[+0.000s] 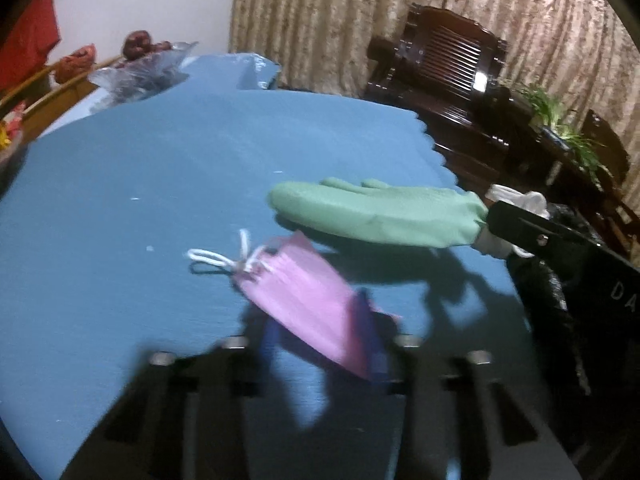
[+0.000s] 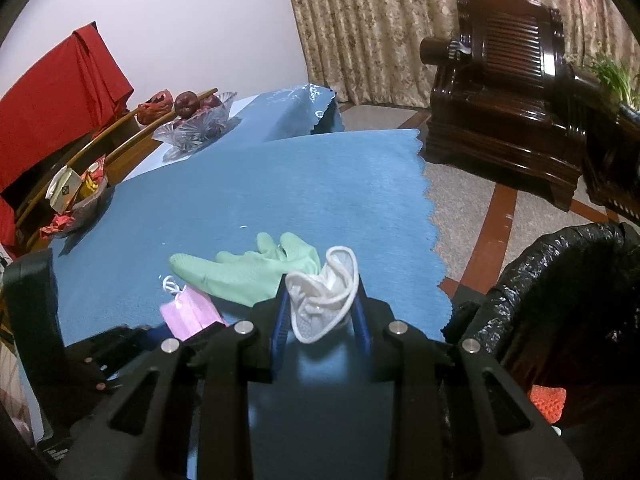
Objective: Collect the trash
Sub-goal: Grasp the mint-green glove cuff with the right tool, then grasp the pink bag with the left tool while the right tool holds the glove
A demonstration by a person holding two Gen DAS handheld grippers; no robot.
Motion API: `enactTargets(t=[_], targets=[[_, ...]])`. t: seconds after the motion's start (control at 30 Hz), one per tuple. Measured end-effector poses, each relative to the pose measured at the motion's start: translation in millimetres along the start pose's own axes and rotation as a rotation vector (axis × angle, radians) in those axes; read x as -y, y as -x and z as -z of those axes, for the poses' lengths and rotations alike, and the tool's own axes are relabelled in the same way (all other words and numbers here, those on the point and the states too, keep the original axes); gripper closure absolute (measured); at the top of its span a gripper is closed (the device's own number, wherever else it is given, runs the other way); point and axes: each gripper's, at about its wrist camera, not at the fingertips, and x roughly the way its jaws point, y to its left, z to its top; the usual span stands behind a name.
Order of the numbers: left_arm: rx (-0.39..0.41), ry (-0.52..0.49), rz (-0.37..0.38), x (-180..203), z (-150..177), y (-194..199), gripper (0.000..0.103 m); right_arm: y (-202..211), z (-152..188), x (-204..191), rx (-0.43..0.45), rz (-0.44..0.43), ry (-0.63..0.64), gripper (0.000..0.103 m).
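A pink face mask (image 1: 304,296) with white ear loops hangs tilted over the blue tablecloth (image 1: 160,200). Its lower end sits between the blue pads of my left gripper (image 1: 320,332), which is shut on it. A green rubber glove (image 1: 376,212) stretches out level just above the cloth and casts a shadow. My right gripper (image 2: 320,304) is shut on the glove's white inner cuff (image 2: 324,296). In the right wrist view the glove (image 2: 244,272) and the mask (image 2: 188,314) lie ahead and to the left. A bin lined with a black bag (image 2: 560,280) stands open off the table's right edge.
A glass bowl of dark fruit (image 2: 196,124) and a bowl of wrappers (image 2: 76,200) stand along the table's far left. A red cloth (image 2: 52,100) hangs behind them. A dark wooden armchair (image 2: 508,92) stands on the floor to the right. Something orange (image 2: 548,400) lies in the bin.
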Motion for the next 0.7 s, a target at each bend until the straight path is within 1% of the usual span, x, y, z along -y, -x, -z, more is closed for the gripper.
enactTargets(t=[0.03,0.1,0.2,0.43,0.6,0.7], targets=[[0.003,-0.008,-0.005,2,0,1,0.085,1,0,0,0.000,-0.001,0.000,0.076],[0.013,-0.011,-0.003,3,0,3,0.094,0,0,-1,0.000,-0.001,0.001,0.075],[0.028,0.006,0.003,0,-1,10,0.097,5,1,-2,0.005,-0.004,0.008,0.075],[0.095,0.023,-0.021,-7,-4,43,0.099,24,-1,-5,0.029,-0.019,0.018,0.076],[0.138,0.036,-0.059,-12,-2,72,0.099,38,0,-11,0.046,-0.009,0.042,0.076],[0.162,0.050,-0.065,-15,-3,87,0.099,47,1,-12,0.056,-0.002,0.046,0.076]])
